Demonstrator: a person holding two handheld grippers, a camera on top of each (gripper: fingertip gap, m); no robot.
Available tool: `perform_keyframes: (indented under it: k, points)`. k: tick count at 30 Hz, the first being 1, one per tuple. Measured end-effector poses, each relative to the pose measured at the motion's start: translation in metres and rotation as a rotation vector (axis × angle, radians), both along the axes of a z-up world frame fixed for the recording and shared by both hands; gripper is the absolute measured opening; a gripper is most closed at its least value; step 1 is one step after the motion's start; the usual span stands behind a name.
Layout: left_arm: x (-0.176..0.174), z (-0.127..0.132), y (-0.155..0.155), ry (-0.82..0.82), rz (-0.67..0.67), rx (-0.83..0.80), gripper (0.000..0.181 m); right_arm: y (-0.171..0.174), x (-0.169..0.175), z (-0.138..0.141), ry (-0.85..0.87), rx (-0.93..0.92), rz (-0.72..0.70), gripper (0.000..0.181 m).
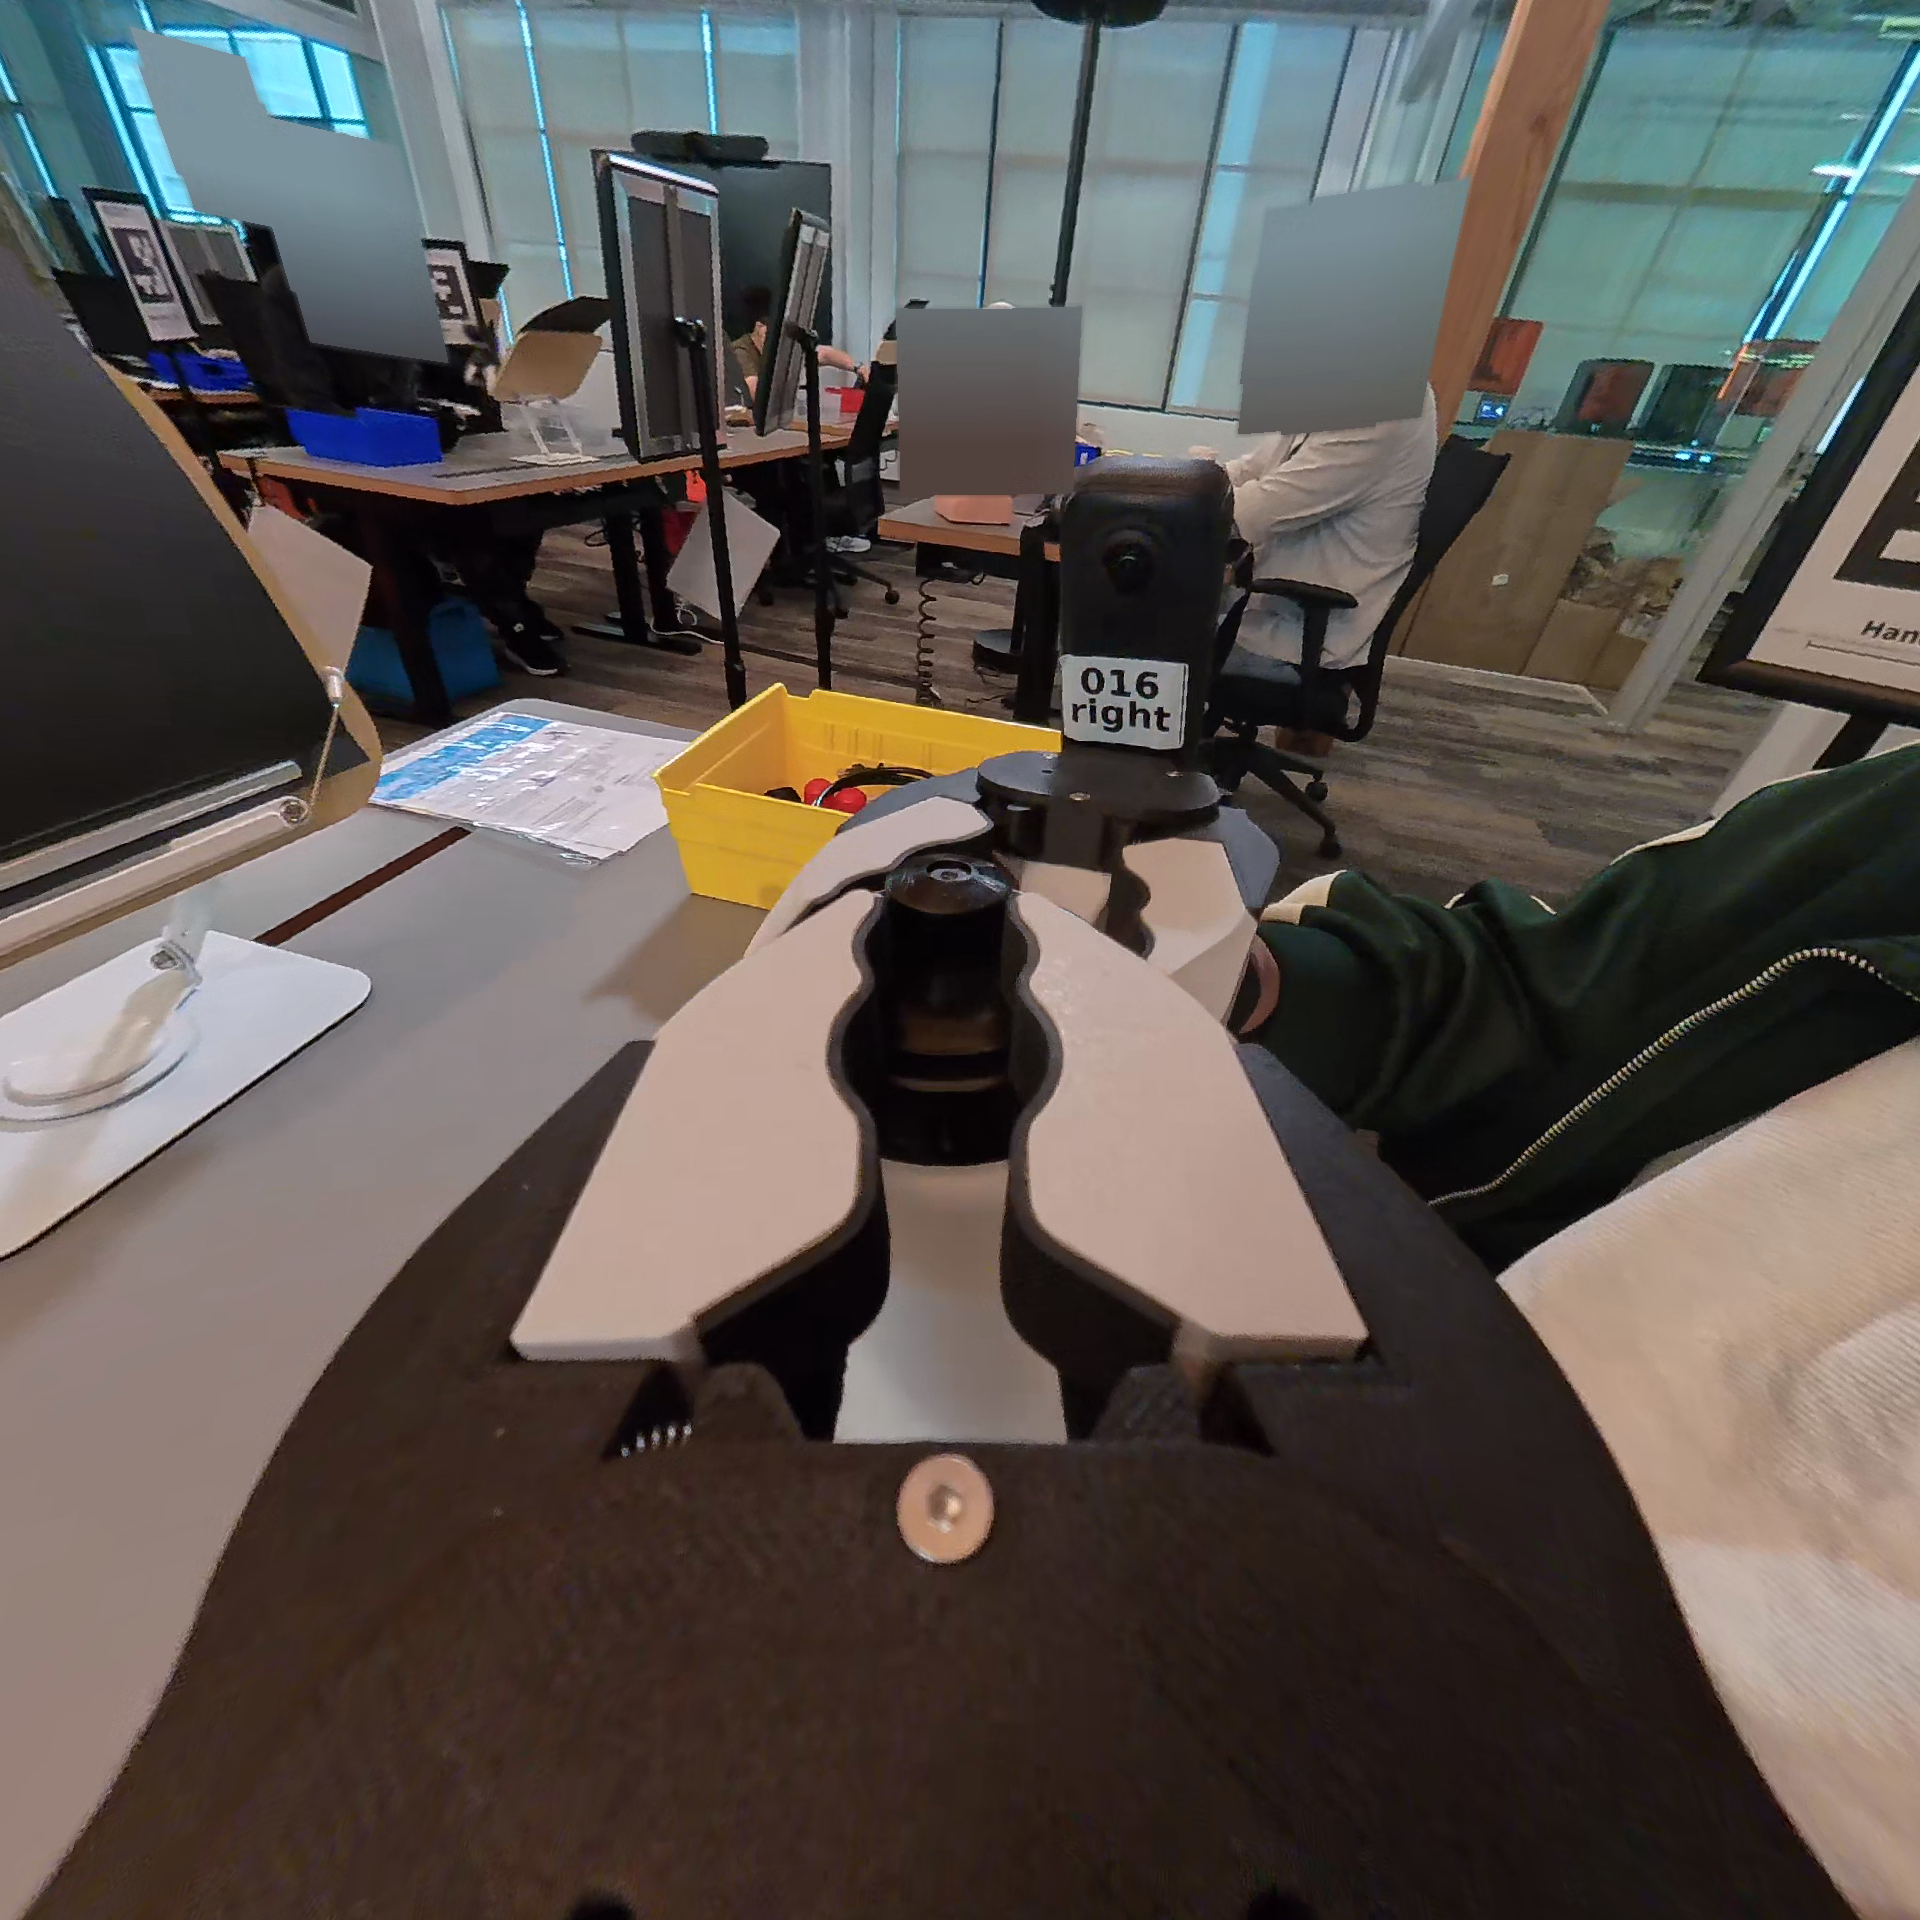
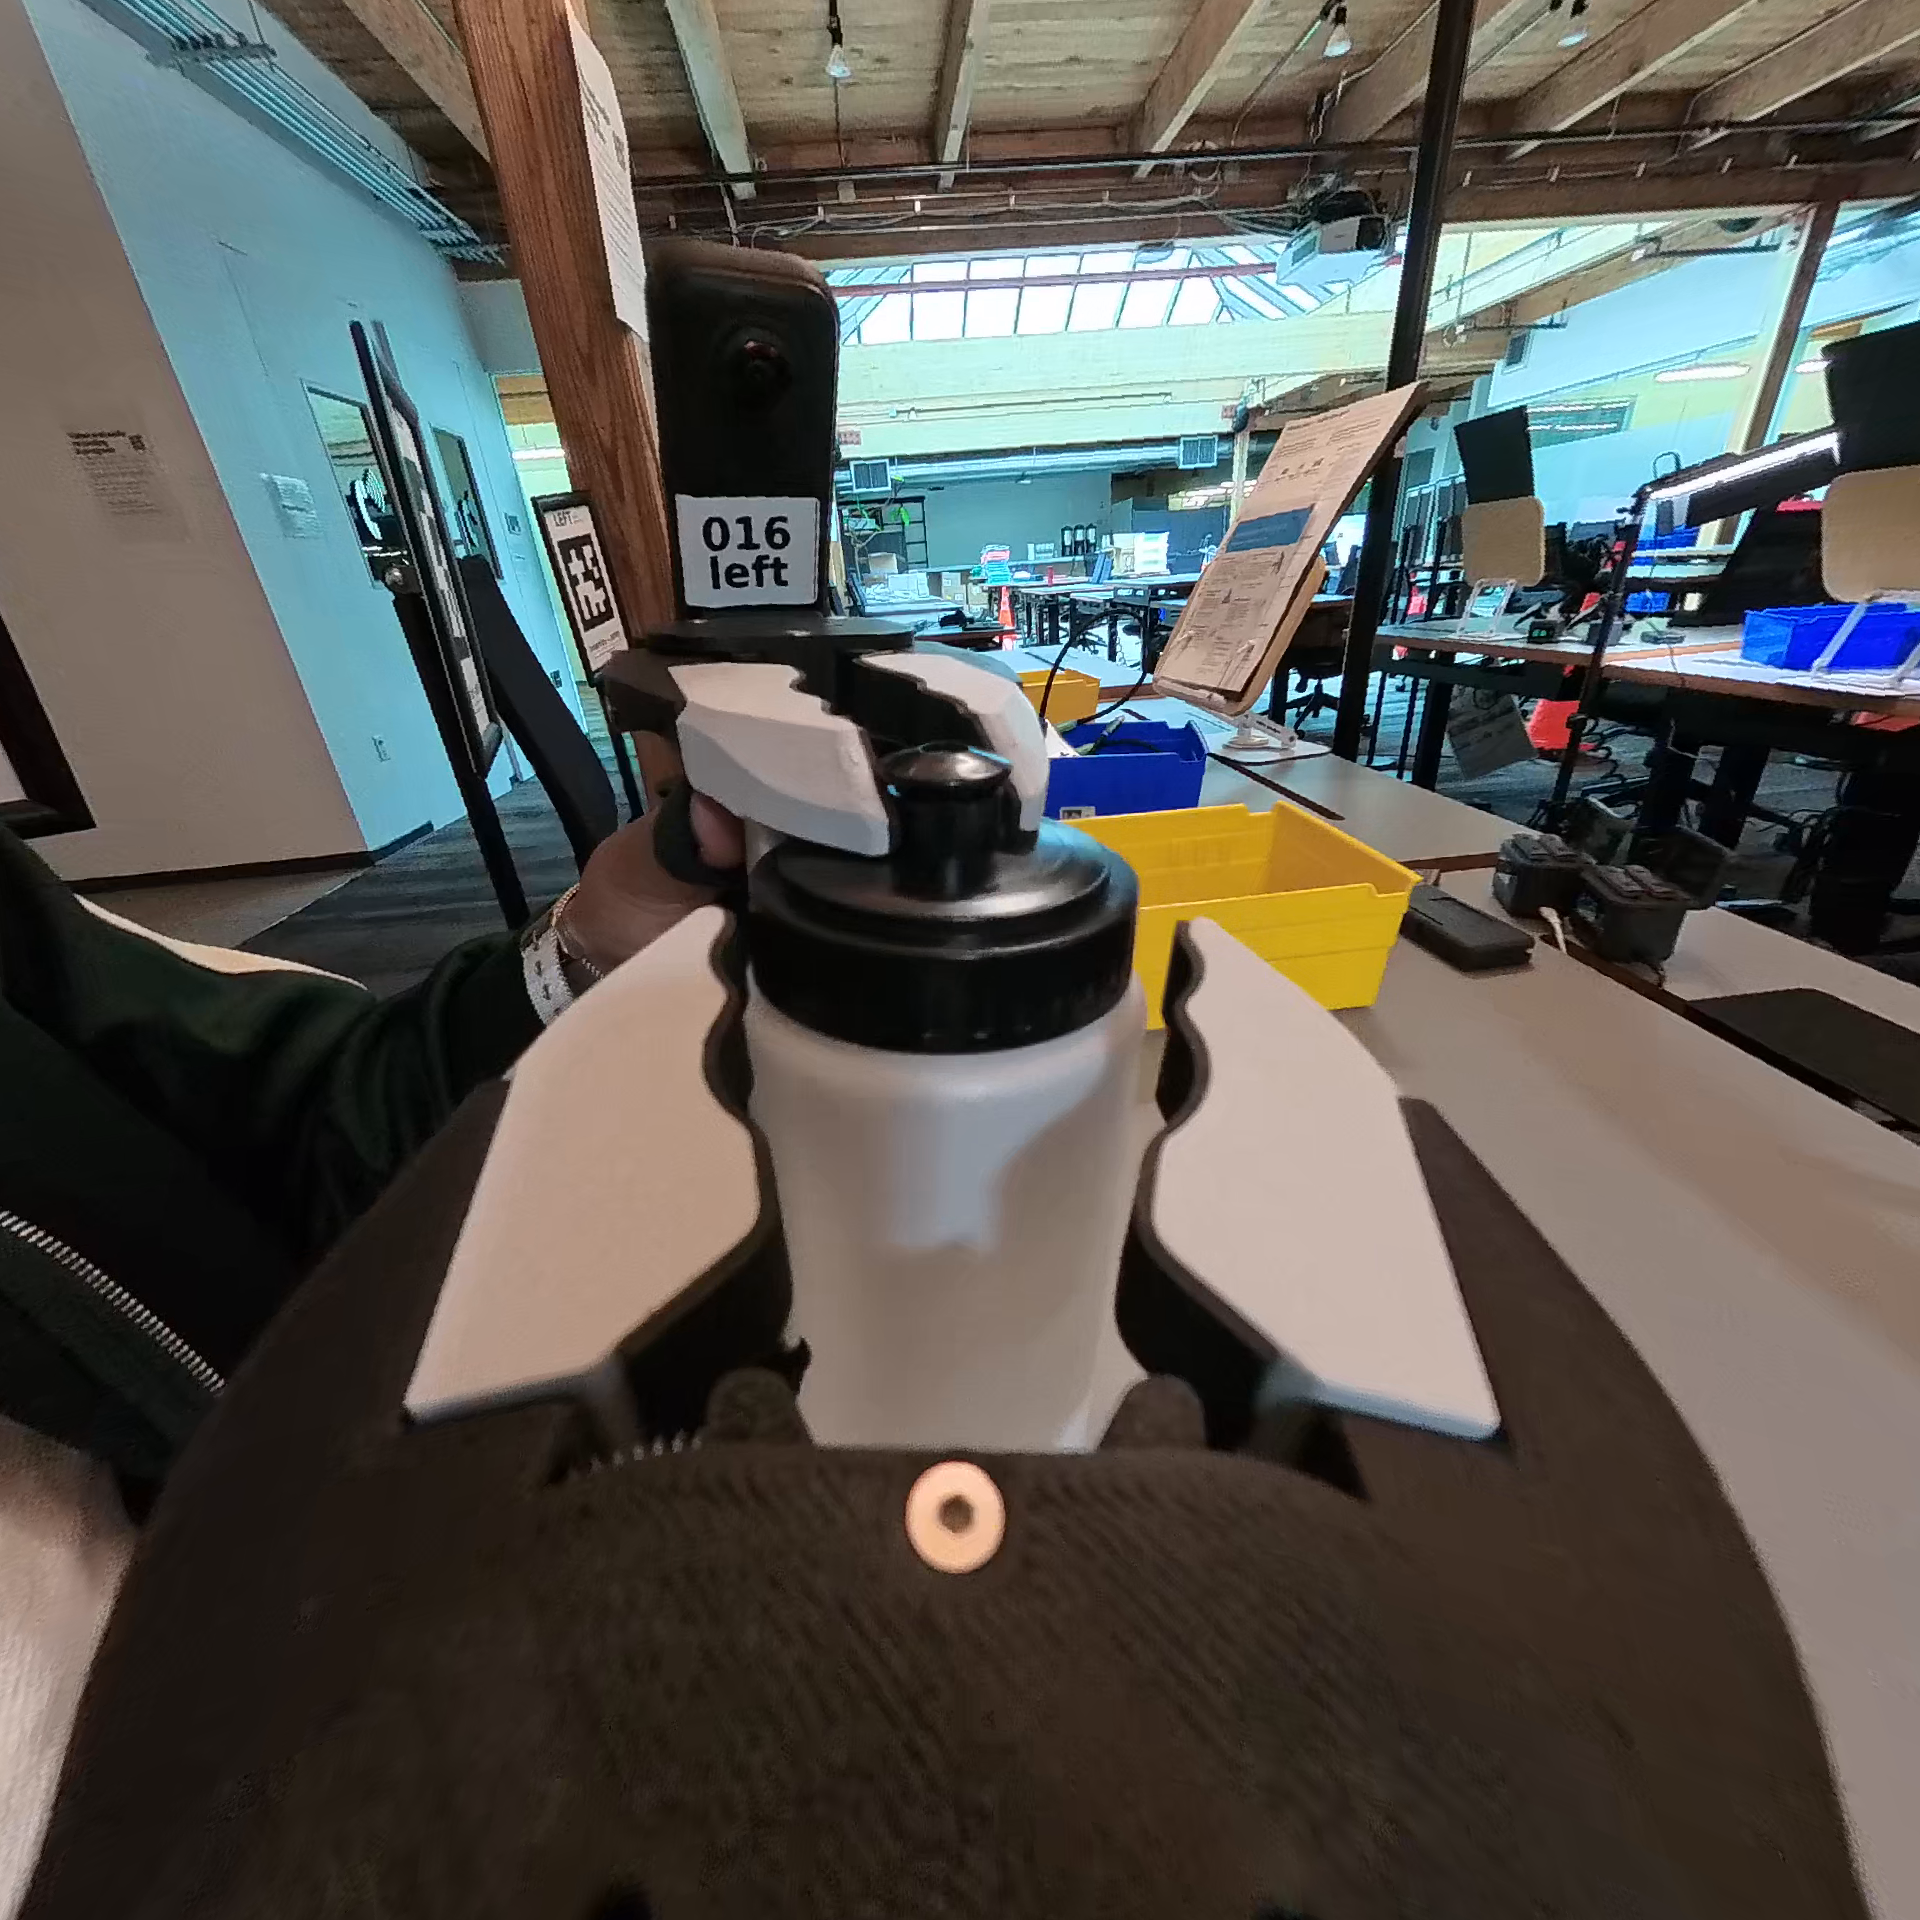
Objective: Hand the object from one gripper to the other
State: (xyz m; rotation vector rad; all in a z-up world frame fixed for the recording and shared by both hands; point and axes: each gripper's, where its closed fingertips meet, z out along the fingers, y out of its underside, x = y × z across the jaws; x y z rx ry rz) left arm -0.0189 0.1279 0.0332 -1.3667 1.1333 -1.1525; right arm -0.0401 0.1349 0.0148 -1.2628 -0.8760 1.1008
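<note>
White bottle (image 2: 935, 1174) with black cap held above the grey table (image 2: 1558, 1195), near the yellow bin (image 2: 1288, 883), between 2 grippers. Left gripper (image 1: 943, 914) clenched on the black spout. Right gripper (image 2: 956, 930) flanking the white body just under the cap, left pad touching; cannot tell whether gripping or released.
</note>
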Motion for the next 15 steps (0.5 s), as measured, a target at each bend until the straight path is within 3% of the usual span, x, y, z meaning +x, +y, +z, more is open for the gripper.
perform_keyframes:
  k: [15]
  points:
    - [0.0047, 0.0029, -0.0053, -0.038, -0.03, 0.005, 0.023, -0.0034, 0.0, -0.0006, -0.031, 0.027, -0.01, 0.073]
